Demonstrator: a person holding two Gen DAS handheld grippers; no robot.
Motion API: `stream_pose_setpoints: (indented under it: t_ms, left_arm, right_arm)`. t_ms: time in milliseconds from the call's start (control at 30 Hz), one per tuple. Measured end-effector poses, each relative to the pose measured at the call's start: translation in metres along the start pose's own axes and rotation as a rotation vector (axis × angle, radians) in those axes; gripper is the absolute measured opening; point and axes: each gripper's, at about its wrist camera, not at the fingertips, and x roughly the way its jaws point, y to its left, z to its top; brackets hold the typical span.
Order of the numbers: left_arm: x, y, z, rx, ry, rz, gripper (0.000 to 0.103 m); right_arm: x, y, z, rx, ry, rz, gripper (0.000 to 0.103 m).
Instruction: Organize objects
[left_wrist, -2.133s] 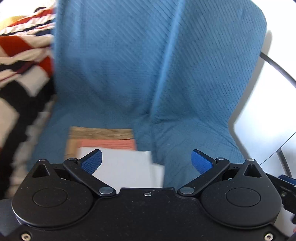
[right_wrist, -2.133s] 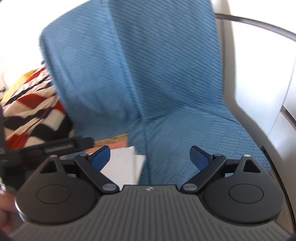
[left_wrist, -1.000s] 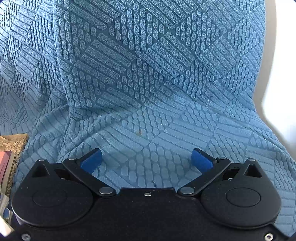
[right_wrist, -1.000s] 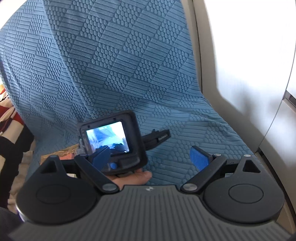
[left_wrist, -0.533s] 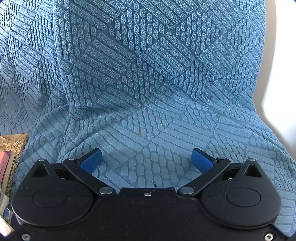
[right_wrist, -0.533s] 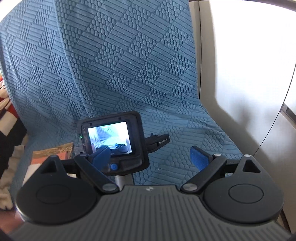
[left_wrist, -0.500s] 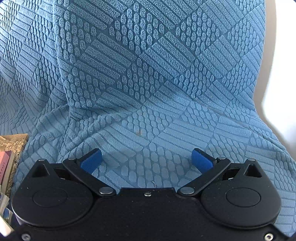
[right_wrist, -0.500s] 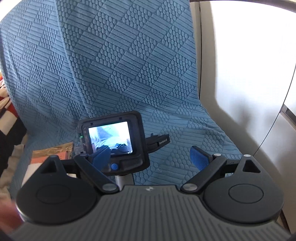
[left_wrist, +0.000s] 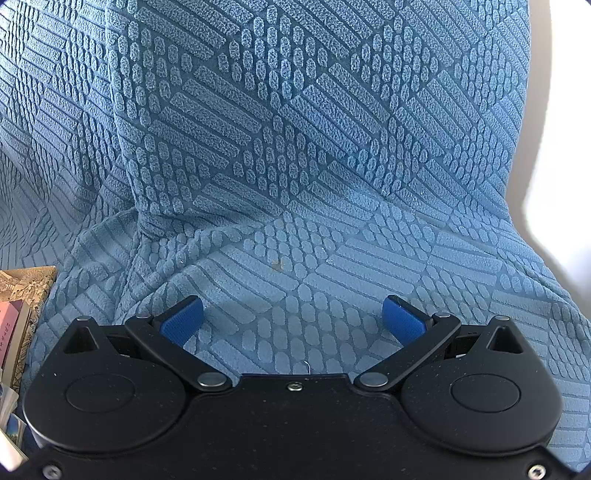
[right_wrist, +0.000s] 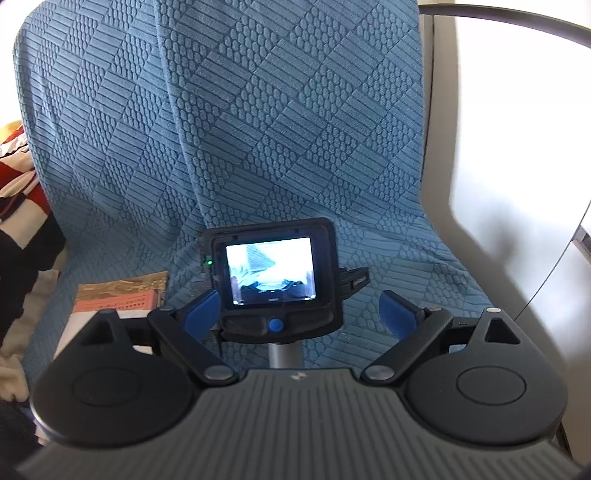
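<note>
A stack of books (right_wrist: 122, 293) lies on the seat of a chair draped in a blue textured cover (right_wrist: 295, 129): a patterned tan one at the back, a salmon one and a white one nearer. In the left wrist view only the edge of the books (left_wrist: 20, 295) shows at the far left. My left gripper (left_wrist: 292, 319) hovers open just above the bare blue cover (left_wrist: 295, 184), holding nothing. My right gripper (right_wrist: 299, 310) is open and empty too, behind the left one, whose lit rear screen (right_wrist: 271, 267) sits between its fingers.
A red, black and white striped blanket (right_wrist: 14, 173) lies to the left of the chair. A white wall panel (right_wrist: 498, 147) and a dark curved tube (right_wrist: 517, 18) stand to the right. The cover folds where backrest meets seat.
The left gripper has stayed still over the seat. The right gripper has shifted, so the left unit's screen now sits more central and higher in its view.
</note>
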Motion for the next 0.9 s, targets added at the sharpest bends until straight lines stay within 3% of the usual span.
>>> stream_pose_setpoints:
  t_ms: [900]
  left_arm:
    - [0.0, 0.0, 0.0, 0.0, 0.001, 0.0, 0.103]
  right_arm:
    - [0.019, 0.016, 0.004, -0.042, 0.053, -0.018, 0.094]
